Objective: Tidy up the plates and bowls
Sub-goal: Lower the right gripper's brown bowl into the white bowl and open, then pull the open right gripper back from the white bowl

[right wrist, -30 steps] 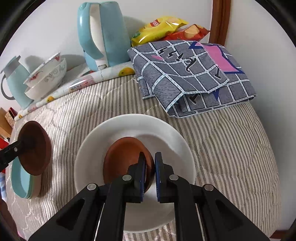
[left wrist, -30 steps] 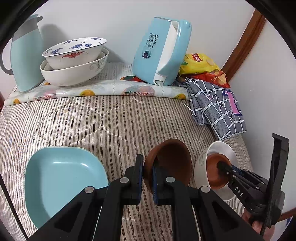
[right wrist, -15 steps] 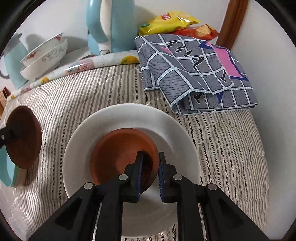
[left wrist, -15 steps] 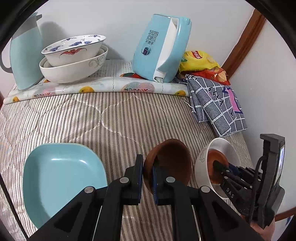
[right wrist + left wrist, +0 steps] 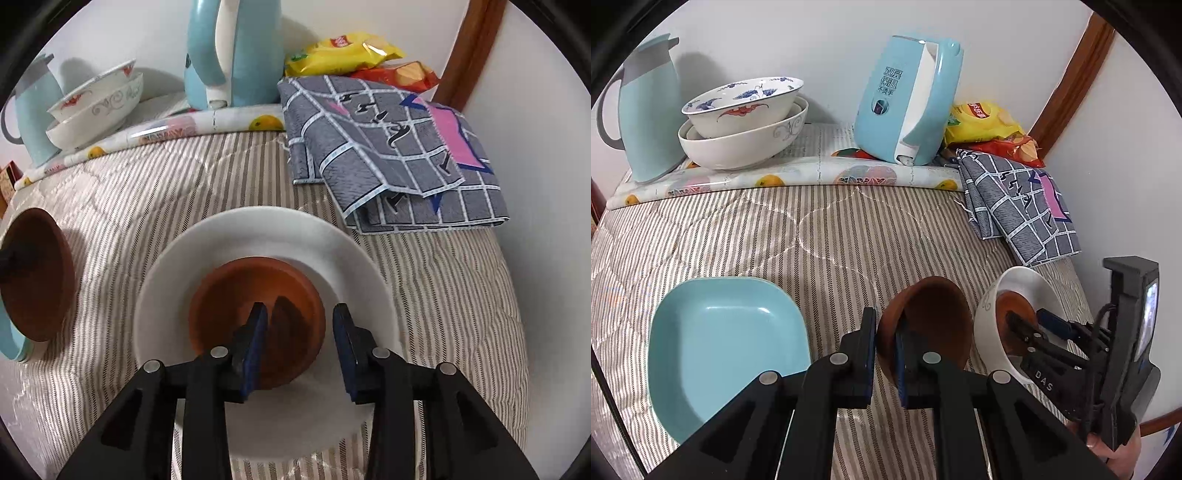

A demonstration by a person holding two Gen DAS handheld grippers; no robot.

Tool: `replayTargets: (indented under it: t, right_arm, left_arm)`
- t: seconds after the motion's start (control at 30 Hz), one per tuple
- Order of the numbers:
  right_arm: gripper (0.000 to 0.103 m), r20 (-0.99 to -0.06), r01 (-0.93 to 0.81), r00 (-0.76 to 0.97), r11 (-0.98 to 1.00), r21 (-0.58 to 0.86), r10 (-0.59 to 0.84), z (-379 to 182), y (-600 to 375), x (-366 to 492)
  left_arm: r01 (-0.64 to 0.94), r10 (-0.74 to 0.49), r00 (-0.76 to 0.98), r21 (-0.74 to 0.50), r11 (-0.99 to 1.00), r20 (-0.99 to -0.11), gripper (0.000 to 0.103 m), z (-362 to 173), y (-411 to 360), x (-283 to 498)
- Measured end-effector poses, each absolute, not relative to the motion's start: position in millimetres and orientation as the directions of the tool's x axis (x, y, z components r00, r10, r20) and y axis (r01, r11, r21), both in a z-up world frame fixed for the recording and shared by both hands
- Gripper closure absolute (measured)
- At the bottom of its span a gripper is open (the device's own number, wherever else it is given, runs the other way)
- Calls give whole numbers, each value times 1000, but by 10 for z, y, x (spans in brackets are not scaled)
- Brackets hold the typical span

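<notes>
My left gripper (image 5: 886,332) is shut on the rim of a brown bowl (image 5: 931,321) and holds it tilted above the striped bedding. The same bowl shows at the left edge of the right wrist view (image 5: 33,273). A light blue square plate (image 5: 720,350) lies to its left. A second brown bowl (image 5: 255,306) rests inside a white bowl (image 5: 258,229). My right gripper (image 5: 299,332) is over it with its jaws opening. The bowl's near rim stands between the pads, which no longer press on it. In the left wrist view this gripper (image 5: 1019,325) reaches into the white bowl (image 5: 988,314).
At the back two patterned bowls (image 5: 746,122) are stacked on a fruit-print mat, between a blue jug (image 5: 646,118) and a blue kettle (image 5: 908,99). A folded grey checked cloth (image 5: 388,155) and snack bags (image 5: 343,51) lie at the right, by the wall.
My right gripper's jaws have parted and let go of the brown bowl, which now sits flat in the white bowl. My left gripper and its bowl have stayed put.
</notes>
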State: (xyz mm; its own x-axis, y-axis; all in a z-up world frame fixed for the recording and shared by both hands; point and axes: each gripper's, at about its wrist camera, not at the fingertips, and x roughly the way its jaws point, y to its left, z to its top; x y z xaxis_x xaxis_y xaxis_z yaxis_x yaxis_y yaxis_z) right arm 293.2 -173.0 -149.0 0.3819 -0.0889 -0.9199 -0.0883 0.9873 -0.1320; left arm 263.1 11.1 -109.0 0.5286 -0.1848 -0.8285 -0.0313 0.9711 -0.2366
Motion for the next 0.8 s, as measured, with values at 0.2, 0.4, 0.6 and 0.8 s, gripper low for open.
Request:
replayTargets:
  t: [0.2, 0.4, 0.6, 0.8]
  right_arm:
    - [60, -888, -63, 456, 994, -90, -51, -1177, -1832, 2724]
    - [58, -848, -14, 529, 999, -52, -37, -838, -2029, 2438]
    - [48, -821, 38, 570, 999, -18, -36, -606, -2300, 2137]
    - [47, -804, 68, 591, 997, -21, -58, -509, -2533, 1844]
  left_arm:
    - [-19, -189, 541, -236, 971, -819, 94, -992, 16, 2547]
    - [-1, -198, 547, -237, 971, -814, 94, -908, -156, 2441]
    - [25, -207, 550, -232, 972, -809, 94, -860, -350, 2370]
    - [49, -221, 550, -233, 971, -805, 94, -851, -560, 2324]
